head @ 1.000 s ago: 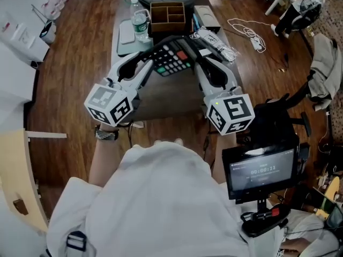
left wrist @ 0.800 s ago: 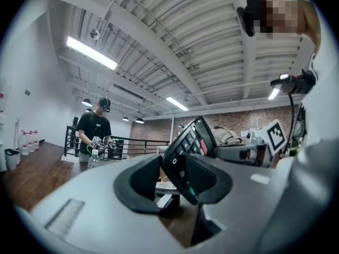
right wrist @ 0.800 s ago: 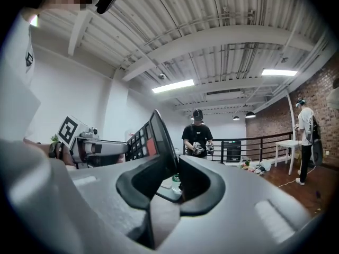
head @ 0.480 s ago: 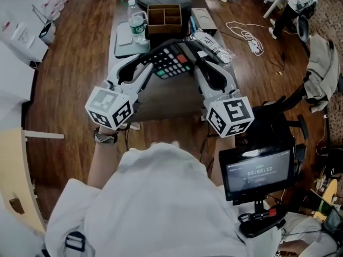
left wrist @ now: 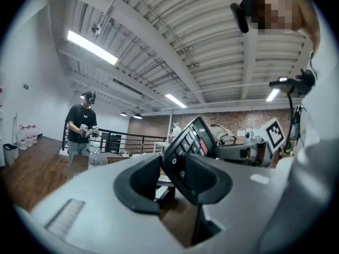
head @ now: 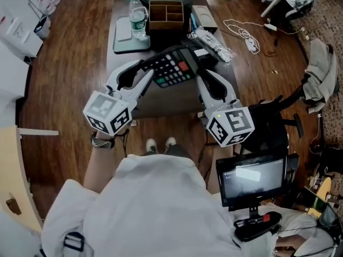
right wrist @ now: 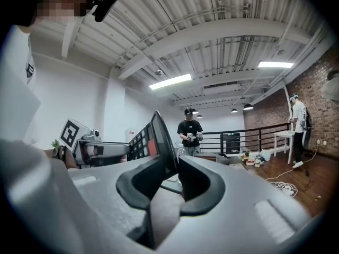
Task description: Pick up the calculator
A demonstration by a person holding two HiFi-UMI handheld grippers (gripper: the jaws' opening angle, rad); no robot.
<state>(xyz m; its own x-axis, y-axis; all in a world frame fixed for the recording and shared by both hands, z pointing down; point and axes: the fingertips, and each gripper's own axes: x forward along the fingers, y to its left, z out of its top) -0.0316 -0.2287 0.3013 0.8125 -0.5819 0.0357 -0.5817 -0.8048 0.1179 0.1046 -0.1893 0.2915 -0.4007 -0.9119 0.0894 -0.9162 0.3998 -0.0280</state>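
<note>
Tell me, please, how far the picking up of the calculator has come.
Done: the calculator appears lifted clear of the table. In hand: the left gripper and the right gripper each clamp one end of it, as each gripper view shows. Left: nothing visible, apart from holding it steady.

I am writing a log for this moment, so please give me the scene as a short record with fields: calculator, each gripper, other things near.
calculator: held at both ends, tilted, apparently raised above the table
left gripper: shut on the calculator's left end
right gripper: shut on the calculator's right end
beyond the calculator: water bottle, wooden box with compartments
task state: calculator seems picked up
</note>
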